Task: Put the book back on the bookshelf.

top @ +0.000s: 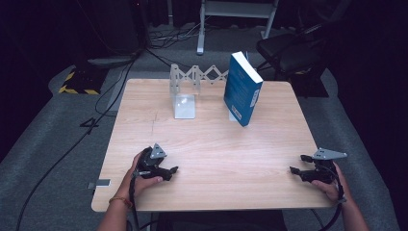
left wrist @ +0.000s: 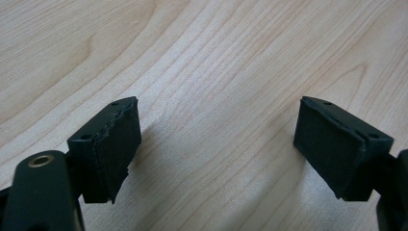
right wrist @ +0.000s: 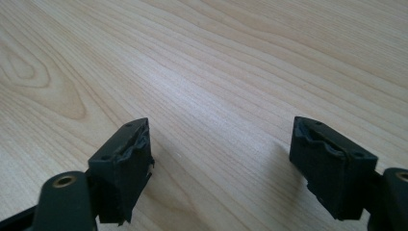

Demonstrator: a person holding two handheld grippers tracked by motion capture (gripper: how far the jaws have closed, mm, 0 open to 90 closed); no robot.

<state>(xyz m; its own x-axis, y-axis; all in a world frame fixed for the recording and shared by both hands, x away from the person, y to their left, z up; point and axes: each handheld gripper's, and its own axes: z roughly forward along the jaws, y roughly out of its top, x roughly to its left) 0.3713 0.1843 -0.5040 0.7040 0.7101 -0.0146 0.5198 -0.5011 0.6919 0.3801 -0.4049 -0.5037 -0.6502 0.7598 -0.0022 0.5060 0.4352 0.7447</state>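
At the near left of the wooden counter (top: 211, 159), the left gripper (top: 172, 170) is rested with its fingers (left wrist: 113, 144) released around nothing. At the near right, the right gripper (top: 297, 164) is likewise held released. Farther off, a blue book (top: 242, 89) is stood upright beside a clear folding bookstand (top: 185, 91).

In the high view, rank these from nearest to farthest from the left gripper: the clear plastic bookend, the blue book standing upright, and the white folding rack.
Measured from the left gripper at the near left of the wooden table:
1. Clear plastic bookend, mid-table, straight ahead.
2. Blue book, standing upright, farther right.
3. White folding rack, along the far edge.
Book and rack are close; the rack's near-left end roughly ties with the book.
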